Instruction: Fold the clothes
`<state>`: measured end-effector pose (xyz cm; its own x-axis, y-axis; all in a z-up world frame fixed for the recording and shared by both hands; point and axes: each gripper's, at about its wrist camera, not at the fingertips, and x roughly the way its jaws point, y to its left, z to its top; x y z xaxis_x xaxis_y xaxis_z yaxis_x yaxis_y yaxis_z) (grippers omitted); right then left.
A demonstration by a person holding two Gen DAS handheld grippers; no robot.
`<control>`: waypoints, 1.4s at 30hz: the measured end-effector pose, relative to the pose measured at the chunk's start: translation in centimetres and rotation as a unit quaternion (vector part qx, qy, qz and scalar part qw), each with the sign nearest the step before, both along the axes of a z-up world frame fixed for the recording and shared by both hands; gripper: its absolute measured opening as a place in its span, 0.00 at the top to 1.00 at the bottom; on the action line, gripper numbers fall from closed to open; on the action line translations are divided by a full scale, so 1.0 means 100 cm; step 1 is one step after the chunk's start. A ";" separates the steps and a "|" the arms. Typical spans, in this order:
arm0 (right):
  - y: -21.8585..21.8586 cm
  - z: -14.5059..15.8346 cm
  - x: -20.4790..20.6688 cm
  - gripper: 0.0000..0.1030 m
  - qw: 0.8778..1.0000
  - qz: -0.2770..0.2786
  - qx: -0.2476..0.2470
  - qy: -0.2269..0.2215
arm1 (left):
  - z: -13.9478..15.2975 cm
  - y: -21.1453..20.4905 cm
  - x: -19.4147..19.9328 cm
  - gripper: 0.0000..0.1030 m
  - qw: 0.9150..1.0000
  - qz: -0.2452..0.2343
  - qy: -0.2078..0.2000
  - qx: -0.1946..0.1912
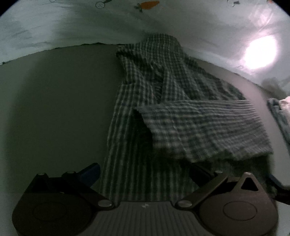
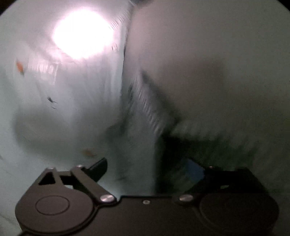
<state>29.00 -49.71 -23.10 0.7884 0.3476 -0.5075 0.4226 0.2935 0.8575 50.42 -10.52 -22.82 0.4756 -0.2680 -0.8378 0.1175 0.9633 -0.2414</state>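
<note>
Garment: a green-and-white checked shirt (image 1: 163, 87) is lying lengthwise on a grey mat (image 1: 54, 109), running from just ahead of the left gripper toward the far edge of the mat.
Fold: one checked flap (image 1: 203, 127) is lying crosswise over the lower right part of the shirt, its near edge lifting off the cloth below.
Left gripper (image 1: 143, 174): its fingers are standing wide apart, the blue-padded left one (image 1: 90, 173) sitting over the mat beside the shirt's edge, the right one reaching under the flap; they are gripping nothing.
Right gripper (image 2: 150, 172): its fingers are spread wide, with blurred checked cloth (image 2: 150, 109) lying between and beyond them; whether any cloth is caught cannot be told through the blur.
Surroundings: a pale sheet printed with carrots (image 1: 148, 5) is showing beyond the mat, with a bright glare (image 1: 261, 52) on it.
Right edge: a blue cloth (image 1: 279, 114) is lying near the mat's side.
</note>
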 end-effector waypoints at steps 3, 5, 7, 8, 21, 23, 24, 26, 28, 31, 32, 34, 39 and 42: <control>0.002 0.023 -0.008 0.01 0.983 0.013 -0.183 0.008 | -0.001 -0.004 0.017 0.00 1.000 -0.002 -0.003 0.001; 0.006 0.034 -0.012 0.01 0.953 0.023 -0.302 0.016 | -0.001 -0.003 0.025 0.02 1.000 0.001 -0.005 -0.003; 0.004 0.031 -0.007 0.01 0.933 0.040 -0.356 0.041 | -0.004 -0.005 0.033 0.12 1.000 0.006 -0.001 -0.008; 0.004 0.028 -0.004 0.01 0.929 0.047 -0.363 0.051 | -0.006 -0.006 0.036 0.18 1.000 0.006 0.003 -0.010; 0.032 0.017 0.009 0.00 0.888 0.114 -0.437 0.084 | 0.019 -0.016 0.033 0.96 0.996 0.004 -0.085 0.022; 0.027 0.017 0.009 0.00 0.895 0.111 -0.425 0.083 | 0.028 -0.014 0.033 0.96 0.995 0.005 -0.101 0.017; 0.024 0.017 0.009 0.00 0.899 0.107 -0.417 0.084 | 0.032 -0.013 0.033 0.97 0.994 0.007 -0.108 0.014; 0.020 0.018 0.004 0.00 0.905 0.099 -0.404 0.085 | 0.040 -0.009 0.033 0.97 0.993 0.012 -0.119 0.006; 0.021 0.020 0.000 0.00 0.907 0.094 -0.401 0.086 | 0.046 -0.007 0.032 0.98 0.991 0.013 -0.130 -0.003; 0.024 0.023 -0.006 0.00 0.906 0.087 -0.405 0.089 | 0.057 -0.002 0.032 0.98 0.989 0.018 -0.147 -0.007; 0.026 0.025 -0.008 0.00 0.906 0.086 -0.406 0.088 | 0.061 0.000 0.033 0.98 0.988 0.020 -0.151 -0.009; 0.030 0.029 -0.012 0.00 0.906 0.086 -0.406 0.085 | 0.070 0.004 0.034 0.98 0.986 0.024 -0.164 -0.002; 0.042 0.044 -0.009 0.00 0.901 0.111 -0.414 0.072 | 0.093 0.021 0.045 0.98 0.978 0.045 -0.203 0.008; 0.056 0.055 -0.006 0.00 0.889 0.133 -0.434 0.062 | 0.102 0.035 0.052 0.98 0.975 0.062 -0.215 0.003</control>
